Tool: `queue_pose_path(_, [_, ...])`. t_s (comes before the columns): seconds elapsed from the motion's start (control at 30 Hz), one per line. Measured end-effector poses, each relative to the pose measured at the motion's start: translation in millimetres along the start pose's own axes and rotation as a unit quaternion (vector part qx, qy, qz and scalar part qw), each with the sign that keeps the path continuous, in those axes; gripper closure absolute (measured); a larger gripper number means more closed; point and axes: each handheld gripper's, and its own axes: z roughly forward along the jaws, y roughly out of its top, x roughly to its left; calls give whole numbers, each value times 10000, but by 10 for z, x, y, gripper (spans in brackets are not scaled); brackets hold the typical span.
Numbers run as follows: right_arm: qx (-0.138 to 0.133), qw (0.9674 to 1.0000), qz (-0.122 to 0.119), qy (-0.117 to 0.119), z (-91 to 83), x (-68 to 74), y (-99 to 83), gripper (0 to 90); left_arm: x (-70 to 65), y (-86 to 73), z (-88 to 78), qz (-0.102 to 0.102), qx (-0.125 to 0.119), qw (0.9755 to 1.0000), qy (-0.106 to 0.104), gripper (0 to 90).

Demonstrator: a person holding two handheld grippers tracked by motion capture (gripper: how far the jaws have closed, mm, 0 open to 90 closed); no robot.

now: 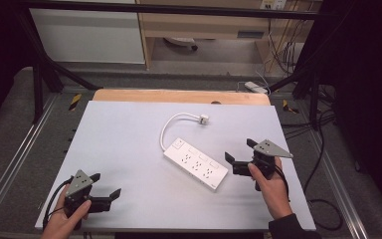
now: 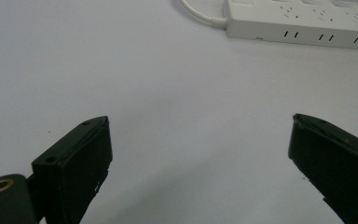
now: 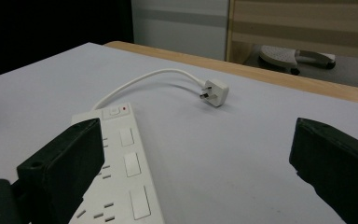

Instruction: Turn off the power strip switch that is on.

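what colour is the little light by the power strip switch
Red, on the power strip; clearest in the right gripper view.

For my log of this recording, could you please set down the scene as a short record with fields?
surface: white rectangular table top
object: white plastic power strip, lying flat, mid-table
cable: white cord curving from the strip's far end
plug: white plug, lying unplugged on the table
left hand-held gripper: open, holding nothing, near corner
right hand-held gripper: open, holding nothing, beside the strip's near end
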Motion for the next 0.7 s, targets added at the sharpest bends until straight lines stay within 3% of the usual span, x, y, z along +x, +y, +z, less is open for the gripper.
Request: queue_pose_path(0.7, [-219, 9996, -24, -177, -257, -155, 24, 45, 2, 1, -7, -28, -31, 10000, 19, 62])
